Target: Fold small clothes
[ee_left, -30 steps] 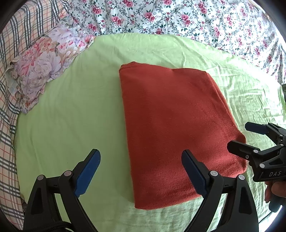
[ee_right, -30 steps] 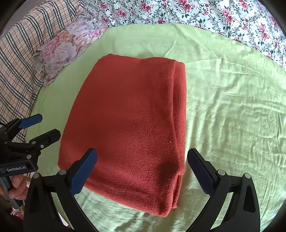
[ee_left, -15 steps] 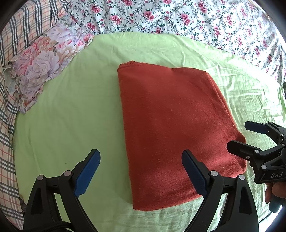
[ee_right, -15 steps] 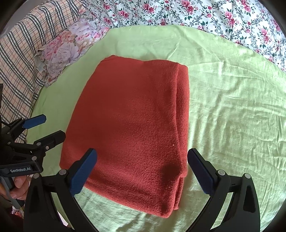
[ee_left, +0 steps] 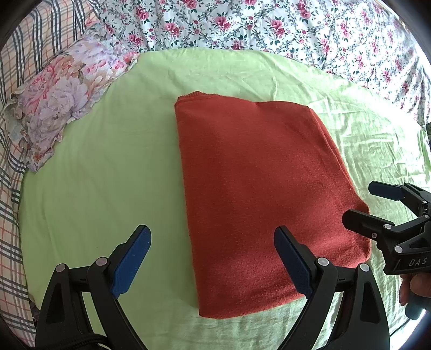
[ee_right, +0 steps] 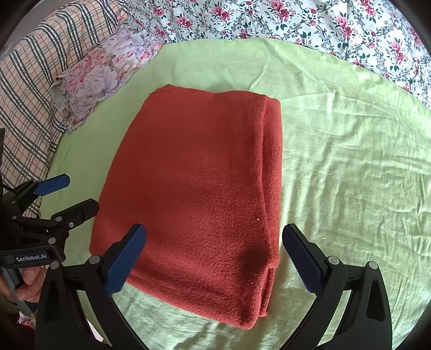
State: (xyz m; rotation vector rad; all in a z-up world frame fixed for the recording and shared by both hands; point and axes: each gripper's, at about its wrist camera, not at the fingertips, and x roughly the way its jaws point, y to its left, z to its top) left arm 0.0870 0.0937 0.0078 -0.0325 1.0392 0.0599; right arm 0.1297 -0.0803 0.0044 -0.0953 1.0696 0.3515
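Note:
A rust-red knit garment [ee_left: 258,193] lies folded into a thick rectangle on a light green sheet [ee_left: 102,172]; it also shows in the right wrist view [ee_right: 199,193], with stacked layers along its right edge. My left gripper [ee_left: 212,258] is open and empty, held above the garment's near left corner. My right gripper [ee_right: 215,255] is open and empty, above the garment's near edge. Each gripper shows in the other's view: the right gripper [ee_left: 374,204] at the garment's right corner, the left gripper [ee_right: 70,193] at its left side.
A floral pillow [ee_left: 64,99] lies at the back left, on a plaid cover [ee_right: 29,88]. A white flowered bedsheet [ee_left: 269,24] runs along the back. The green sheet [ee_right: 350,161] is wrinkled to the right of the garment.
Both grippers have pulled back and up slightly from the garment, so it looks a little smaller. The garment has not moved. Both grippers stay open.

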